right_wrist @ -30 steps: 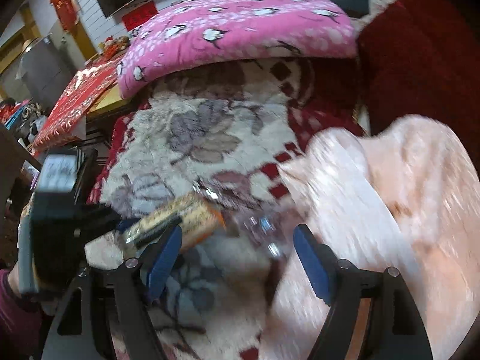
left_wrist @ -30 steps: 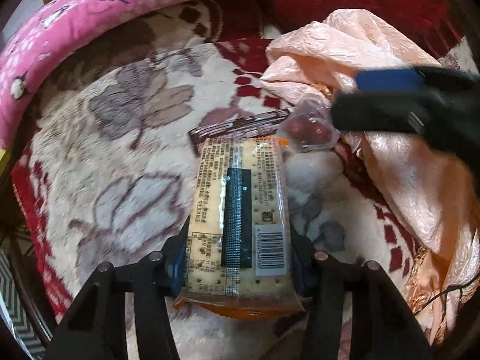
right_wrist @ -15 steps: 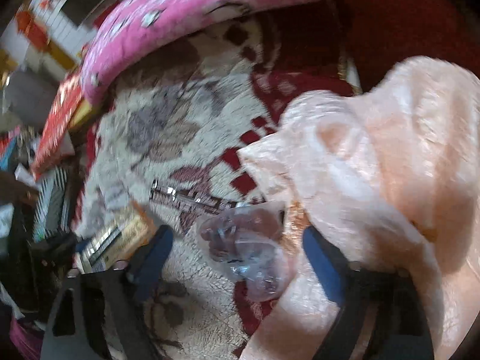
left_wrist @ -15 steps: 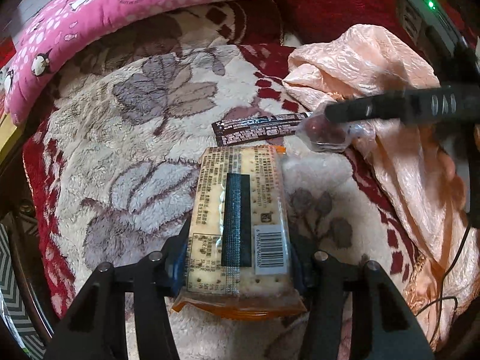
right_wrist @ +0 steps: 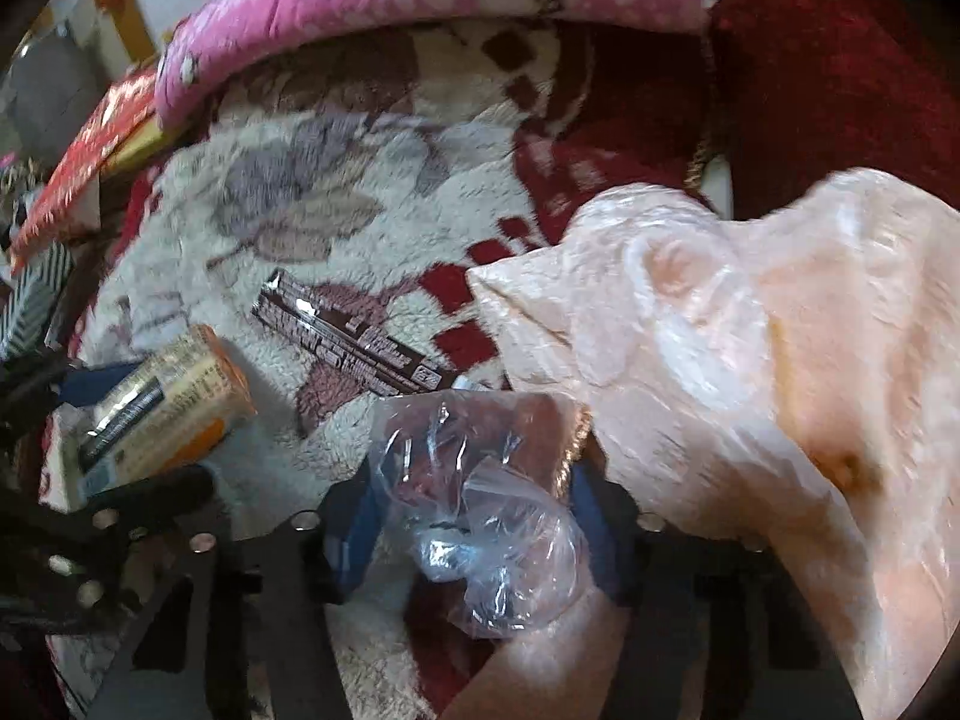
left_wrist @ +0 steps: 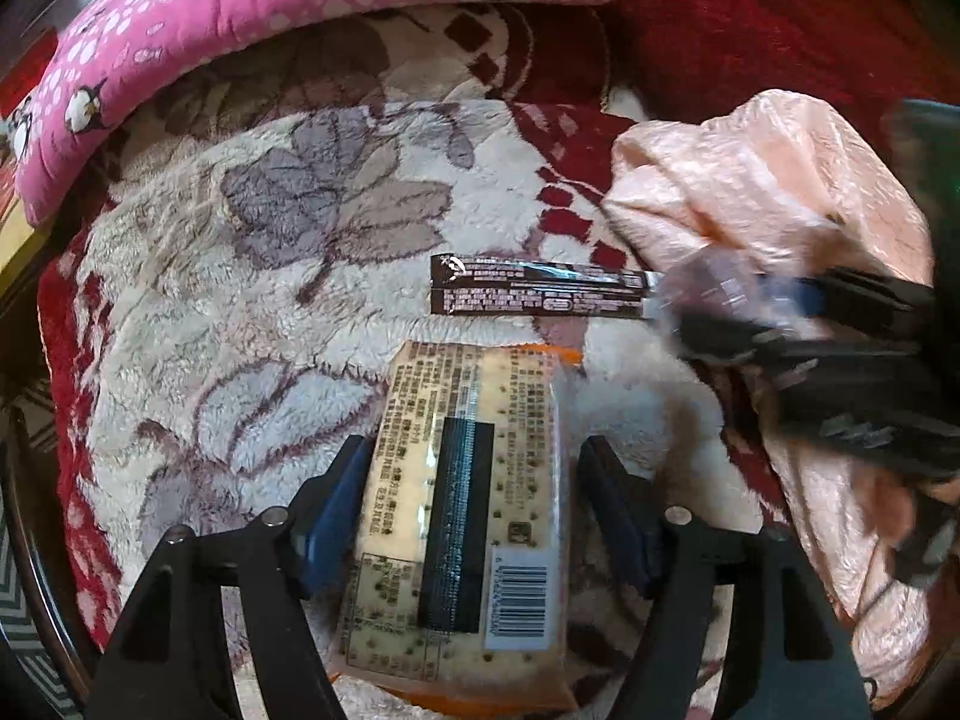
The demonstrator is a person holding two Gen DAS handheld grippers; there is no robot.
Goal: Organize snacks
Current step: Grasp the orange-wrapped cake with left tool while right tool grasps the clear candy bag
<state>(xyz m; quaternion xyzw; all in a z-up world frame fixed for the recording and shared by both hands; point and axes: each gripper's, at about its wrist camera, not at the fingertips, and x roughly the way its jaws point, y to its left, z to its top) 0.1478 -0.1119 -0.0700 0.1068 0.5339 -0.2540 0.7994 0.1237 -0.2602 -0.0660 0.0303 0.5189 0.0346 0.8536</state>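
Three snacks on the fleecy floral blanket [left_wrist: 252,324]. Left: long yellow printed cracker packet [left_wrist: 468,480] lying between my left gripper [left_wrist: 474,516], pads apparently parted, so it may stay behind. Middle: flat dark-brown wrapped bar [left_wrist: 534,294], loose. Right: crumpled clear plastic bag [right_wrist: 480,510] pinched by my right gripper [right_wrist: 474,516]; thin film may slip.
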